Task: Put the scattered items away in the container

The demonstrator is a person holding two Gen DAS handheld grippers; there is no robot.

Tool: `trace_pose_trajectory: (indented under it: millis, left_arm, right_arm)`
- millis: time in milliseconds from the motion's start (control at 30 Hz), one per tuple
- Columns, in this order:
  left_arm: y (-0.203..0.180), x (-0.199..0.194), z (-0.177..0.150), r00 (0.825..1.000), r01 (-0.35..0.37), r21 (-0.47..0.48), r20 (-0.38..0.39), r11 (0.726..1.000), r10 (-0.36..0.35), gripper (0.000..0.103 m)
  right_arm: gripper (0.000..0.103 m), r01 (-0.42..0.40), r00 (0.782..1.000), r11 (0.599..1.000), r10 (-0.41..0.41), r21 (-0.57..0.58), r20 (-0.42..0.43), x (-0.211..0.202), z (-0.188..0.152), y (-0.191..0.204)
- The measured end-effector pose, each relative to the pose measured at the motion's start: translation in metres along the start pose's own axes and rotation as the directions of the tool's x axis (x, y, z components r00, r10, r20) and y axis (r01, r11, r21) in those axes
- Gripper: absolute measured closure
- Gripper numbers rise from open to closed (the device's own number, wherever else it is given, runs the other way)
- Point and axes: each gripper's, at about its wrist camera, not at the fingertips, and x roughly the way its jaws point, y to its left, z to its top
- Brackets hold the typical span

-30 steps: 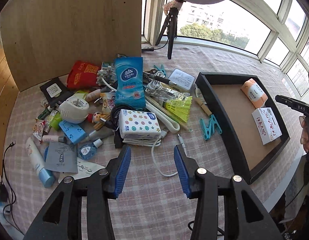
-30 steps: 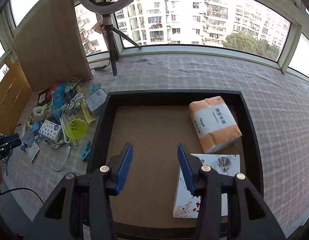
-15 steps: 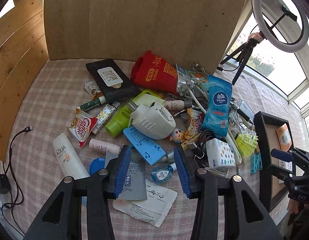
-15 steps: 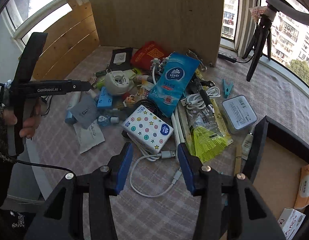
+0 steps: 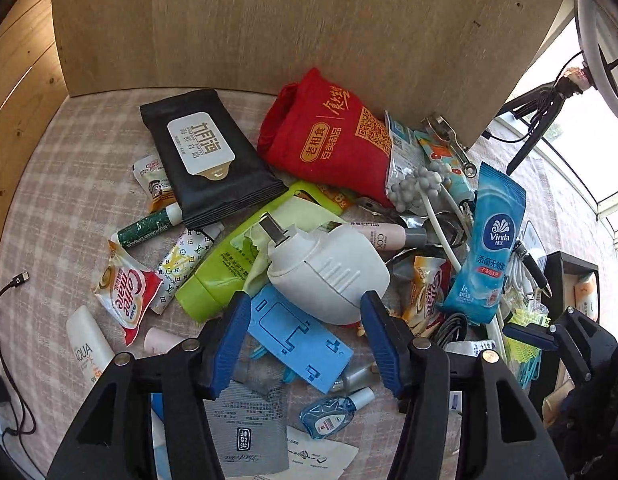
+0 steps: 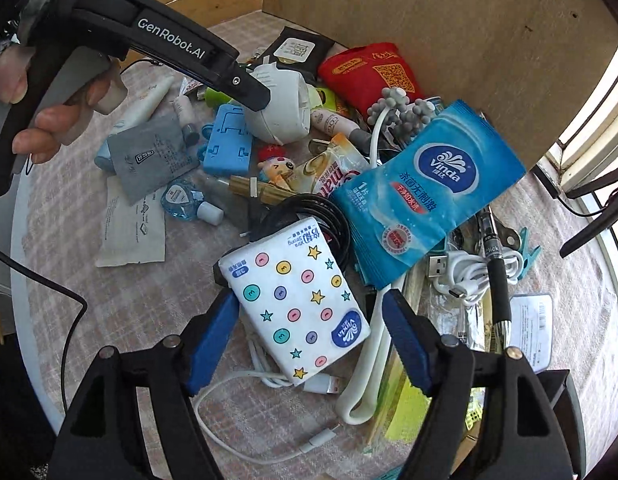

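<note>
While both grippers hang over the pile, nothing is gripped.
Left gripper (image 5: pixel 305 322): jaws wide apart, empty, blue pads flanking the white plug-in device (image 5: pixel 329 272); contact unclear.
Right gripper (image 6: pixel 309 344): jaws wide apart, empty, pads either side of the star-dot tissue pack (image 6: pixel 299 300), not clearly touching.
Tissue pack: lies on a white cable (image 6: pixel 269 384), black cord (image 6: pixel 329 216) behind it.
Blue Vinda wipe packet (image 6: pixel 425 196): overlaps the pile just beyond the tissue pack.
Blue phone stand (image 5: pixel 299 340): under the white device's front edge.
Red pouch (image 5: pixel 329 140): at the wooden board (image 5: pixel 309 24).
Black wipes pack (image 5: pixel 209 156): left of the pouch.
Container (image 5: pixel 565 272): black tray, far right edge, mostly hidden.
Surface: checked cloth (image 5: pixel 69 160).
</note>
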Motion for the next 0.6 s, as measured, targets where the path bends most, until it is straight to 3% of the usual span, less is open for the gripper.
trace_pose_trajectory:
  millis: [133,233,400,600]
  left_arm:
    - [0.008,-0.002,0.0,0.999,0.05,-0.057,-0.004,0.997,-0.05,0.049]
    - [0.002,0.001,0.001,0.999,0.035,-0.053,-0.011,0.998,-0.036,0.049]
    - [-0.013,-0.001,0.001,0.997,0.082,-0.057,-0.005,0.995,-0.083,0.049]
    - [-0.007,-0.035,-0.005,0.971,0.236,-0.084,0.047,0.968,-0.233,0.048]
  right_arm:
    - [0.025,-0.019,1.0,1.0,0.019,0.016,0.013,0.005,0.001,-0.009]
    - [0.024,-0.013,1.0,1.0,0.012,0.008,0.027,0.005,0.0,-0.01]
    - [0.024,-0.029,0.999,0.999,0.027,0.042,0.04,0.0,-0.004,-0.017]
    - [0.024,-0.084,0.992,0.988,0.071,0.132,0.1,-0.025,-0.013,-0.033]
